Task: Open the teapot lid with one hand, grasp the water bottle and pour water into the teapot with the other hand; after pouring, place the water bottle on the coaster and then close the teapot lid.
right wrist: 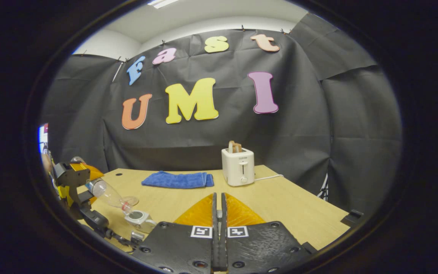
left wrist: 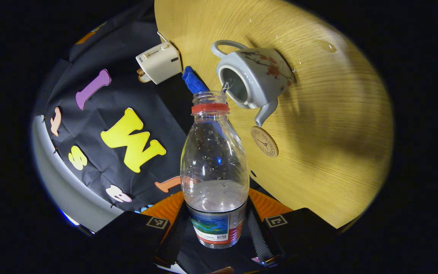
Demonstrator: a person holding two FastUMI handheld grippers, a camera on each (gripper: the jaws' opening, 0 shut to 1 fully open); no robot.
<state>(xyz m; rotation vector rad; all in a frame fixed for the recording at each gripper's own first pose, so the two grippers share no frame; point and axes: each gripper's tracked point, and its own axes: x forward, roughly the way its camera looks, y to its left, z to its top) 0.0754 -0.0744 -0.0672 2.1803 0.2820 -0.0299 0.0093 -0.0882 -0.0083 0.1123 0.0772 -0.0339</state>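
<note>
My left gripper (left wrist: 216, 215) is shut on the lower body of a clear water bottle (left wrist: 214, 163) with a red neck ring. The bottle is tipped, its uncapped mouth over the open top of the grey flowered teapot (left wrist: 255, 78), and a thin stream runs in. The teapot has no lid on it. A round wooden coaster (left wrist: 264, 141) lies by the spout. In the right gripper view the tilted bottle (right wrist: 107, 194) and teapot (right wrist: 139, 219) sit at the lower left, with the left gripper (right wrist: 88, 186) behind them. My right gripper (right wrist: 218, 201) is raised above the table, fingers pressed together.
A white toaster (right wrist: 238, 166) holding toast stands at the back of the wooden table (right wrist: 299, 213), and a folded blue towel (right wrist: 177, 179) lies to its left. Water drops (left wrist: 327, 46) dot the tabletop beyond the teapot.
</note>
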